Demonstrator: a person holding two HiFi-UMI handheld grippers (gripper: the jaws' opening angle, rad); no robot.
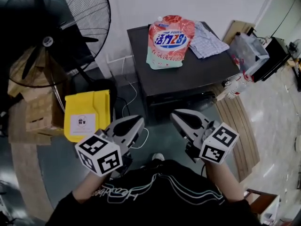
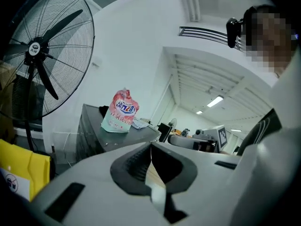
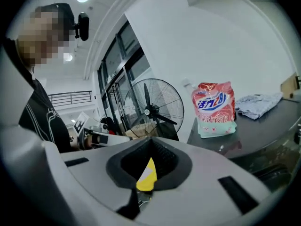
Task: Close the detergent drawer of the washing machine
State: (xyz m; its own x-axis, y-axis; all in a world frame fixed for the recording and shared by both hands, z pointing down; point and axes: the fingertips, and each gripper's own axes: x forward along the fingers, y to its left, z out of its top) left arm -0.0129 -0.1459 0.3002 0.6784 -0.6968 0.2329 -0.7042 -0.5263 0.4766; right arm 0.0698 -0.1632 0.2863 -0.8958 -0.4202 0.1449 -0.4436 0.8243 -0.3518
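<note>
pink detergent pouch point(image 1: 169, 42) printed 活力28, yellow bag point(image 1: 89, 106) label illegible

This is a large open indoor workspace, more lab or workshop than home. A big industrial pedestal fan point(image 1: 51, 36) stands by stacked cardboard boxes point(image 1: 35, 112) and a yellow bag point(image 1: 87, 114) on the floor. The gripper views show a high white ceiling with strip lights point(image 2: 215, 100), tall glazed partitions point(image 3: 117, 65) and an upper railing point(image 3: 70, 98). A dark washing machine point(image 1: 188, 74) with a detergent pouch point(image 1: 169, 41) on top stands against the wall.
</note>
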